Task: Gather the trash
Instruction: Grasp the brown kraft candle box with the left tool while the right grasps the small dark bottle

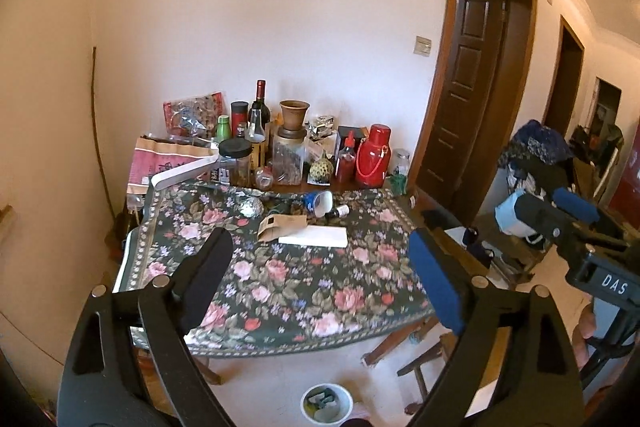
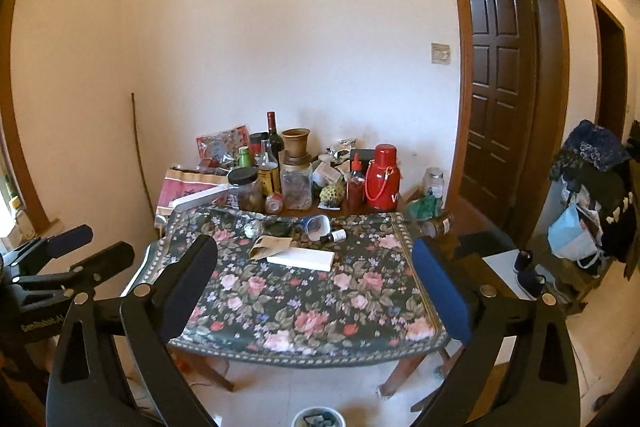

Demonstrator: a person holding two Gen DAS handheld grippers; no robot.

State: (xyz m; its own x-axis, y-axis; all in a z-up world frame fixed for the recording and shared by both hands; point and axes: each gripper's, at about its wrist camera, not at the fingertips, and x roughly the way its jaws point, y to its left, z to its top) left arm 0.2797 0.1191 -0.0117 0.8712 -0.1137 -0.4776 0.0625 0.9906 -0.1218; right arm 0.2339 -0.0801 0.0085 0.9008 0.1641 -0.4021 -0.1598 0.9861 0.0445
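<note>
On the floral tablecloth (image 1: 304, 291) lie a white flat box (image 1: 314, 236), a brown paper bag (image 1: 280, 225), a tipped blue-and-white cup (image 1: 320, 203), a small bottle (image 1: 340, 211) and a foil ball (image 1: 251, 207). They also show in the right wrist view: box (image 2: 302, 259), bag (image 2: 270, 246), cup (image 2: 318, 225), bottle (image 2: 335, 236). A white bin (image 1: 326, 403) with scraps stands on the floor below the table's near edge. My left gripper (image 1: 320, 283) is open and empty, short of the table. My right gripper (image 2: 316, 287) is open and empty too, and it shows at the right of the left wrist view (image 1: 560, 215).
Bottles, jars, a red thermos (image 1: 373, 157) and a red sauce bottle (image 1: 346, 161) crowd the table's back by the wall. A white lamp bar (image 1: 184, 171) lies at back left. A cluttered rack with a hanging face mask (image 2: 572, 239) and doorways are to the right.
</note>
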